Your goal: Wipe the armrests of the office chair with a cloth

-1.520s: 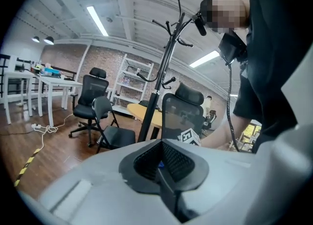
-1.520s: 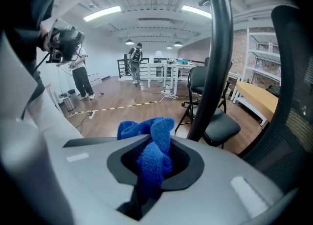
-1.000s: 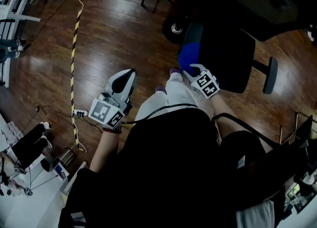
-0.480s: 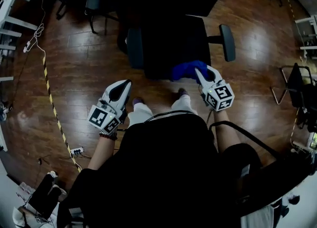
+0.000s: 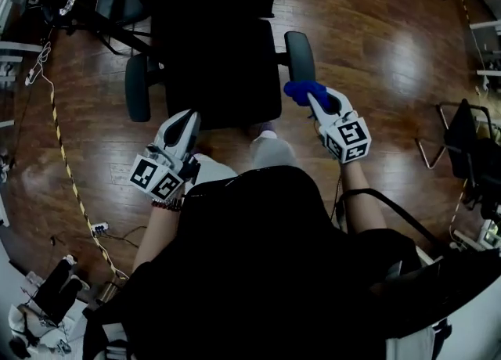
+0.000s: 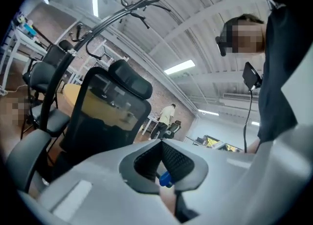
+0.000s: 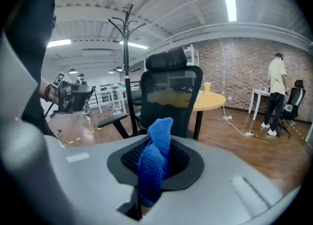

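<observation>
Fingers (image 7: 128, 159) clamped on cloth (image 5: 301, 91), right gripper (image 5: 313, 100) | left gripper (image 5: 185, 121) fingers together, empty | press cloth flat on near armrest (image 5: 299, 53), stroke lengthwise

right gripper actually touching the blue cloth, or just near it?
Touching. The right gripper view shows the blue cloth pinched between the shut jaws of the right gripper, its end sticking up past them.

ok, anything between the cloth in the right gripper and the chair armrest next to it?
Nothing visible. In the head view the cloth, pinched in the right gripper, sits right at the near end of that armrest with no object between. Touching or not, can't tell.
</observation>
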